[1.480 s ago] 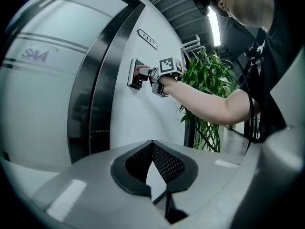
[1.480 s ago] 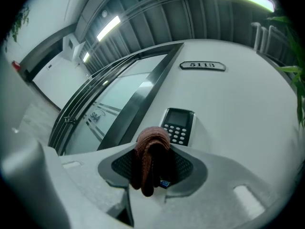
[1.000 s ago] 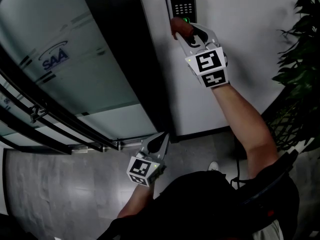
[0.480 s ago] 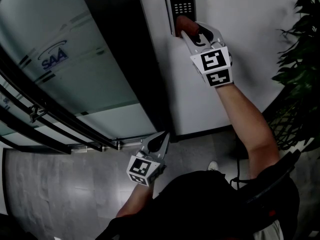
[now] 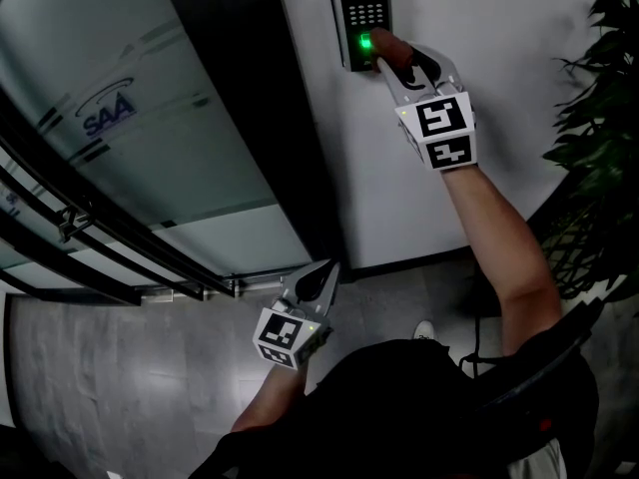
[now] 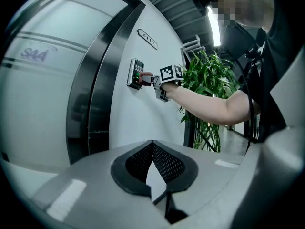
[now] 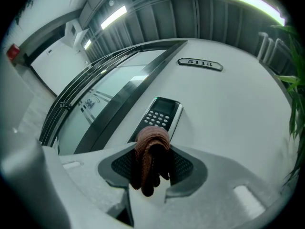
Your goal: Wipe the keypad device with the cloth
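The black keypad device [image 5: 359,13] hangs on the white wall, with a green light glowing at its lower part. My right gripper [image 5: 391,56] is shut on a reddish-brown cloth [image 5: 385,45], whose folded end touches the device's lower right edge. In the right gripper view the cloth [image 7: 149,157] hangs between the jaws just below the keypad device [image 7: 162,113]. The left gripper view shows the keypad device [image 6: 136,74] and the right gripper [image 6: 151,79] from the side. My left gripper [image 5: 325,272] hangs low near the body, shut on nothing.
A frosted glass door [image 5: 120,118] with a dark frame [image 5: 245,98] stands left of the keypad. A leafy plant [image 5: 599,138] fills the right edge. A room number plate [image 7: 200,63] sits on the wall above the device. Below lies grey floor [image 5: 110,387].
My right gripper has slid the cloth to the right across the device's lower part, uncovering the green light. The left gripper has stayed still.
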`<action>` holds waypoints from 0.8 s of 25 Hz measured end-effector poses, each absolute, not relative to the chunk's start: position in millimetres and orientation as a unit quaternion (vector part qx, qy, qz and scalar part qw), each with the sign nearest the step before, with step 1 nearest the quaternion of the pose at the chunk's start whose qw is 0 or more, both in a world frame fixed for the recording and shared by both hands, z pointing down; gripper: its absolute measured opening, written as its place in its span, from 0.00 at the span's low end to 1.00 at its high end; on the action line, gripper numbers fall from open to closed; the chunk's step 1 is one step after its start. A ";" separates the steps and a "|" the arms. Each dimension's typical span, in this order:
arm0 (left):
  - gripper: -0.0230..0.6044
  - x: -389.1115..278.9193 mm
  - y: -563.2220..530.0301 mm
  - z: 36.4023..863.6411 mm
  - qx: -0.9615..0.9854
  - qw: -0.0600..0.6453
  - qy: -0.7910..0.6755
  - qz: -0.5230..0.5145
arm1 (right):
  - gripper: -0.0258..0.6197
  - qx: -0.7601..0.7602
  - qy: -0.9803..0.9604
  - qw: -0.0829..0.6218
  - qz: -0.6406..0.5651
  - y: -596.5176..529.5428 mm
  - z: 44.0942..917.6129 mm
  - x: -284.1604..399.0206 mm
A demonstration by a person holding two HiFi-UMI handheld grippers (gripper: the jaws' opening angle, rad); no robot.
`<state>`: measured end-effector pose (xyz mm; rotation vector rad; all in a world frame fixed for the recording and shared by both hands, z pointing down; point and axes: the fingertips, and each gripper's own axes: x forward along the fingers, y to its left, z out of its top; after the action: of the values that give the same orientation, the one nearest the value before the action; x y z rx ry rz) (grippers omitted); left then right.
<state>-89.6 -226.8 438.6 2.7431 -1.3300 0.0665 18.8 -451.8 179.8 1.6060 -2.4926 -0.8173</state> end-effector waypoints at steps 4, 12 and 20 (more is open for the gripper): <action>0.06 -88.0 -227.2 438.7 0.899 0.045 -0.434 0.023 | 0.26 0.530 -0.806 0.034 -0.262 -455.2 180.1 29.1; 0.06 -85.6 -227.6 438.0 0.900 0.045 -0.433 0.022 | 0.26 0.549 -0.797 0.041 -0.249 -468.4 183.8 54.0; 0.06 -85.9 -227.5 436.8 0.898 0.043 -0.437 0.017 | 0.26 0.554 -0.795 0.044 -0.241 -471.1 185.3 63.2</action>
<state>-85.9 -227.5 436.8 2.7486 -1.3358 0.0533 63.2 -471.1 185.3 1.6947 -2.4312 -0.7376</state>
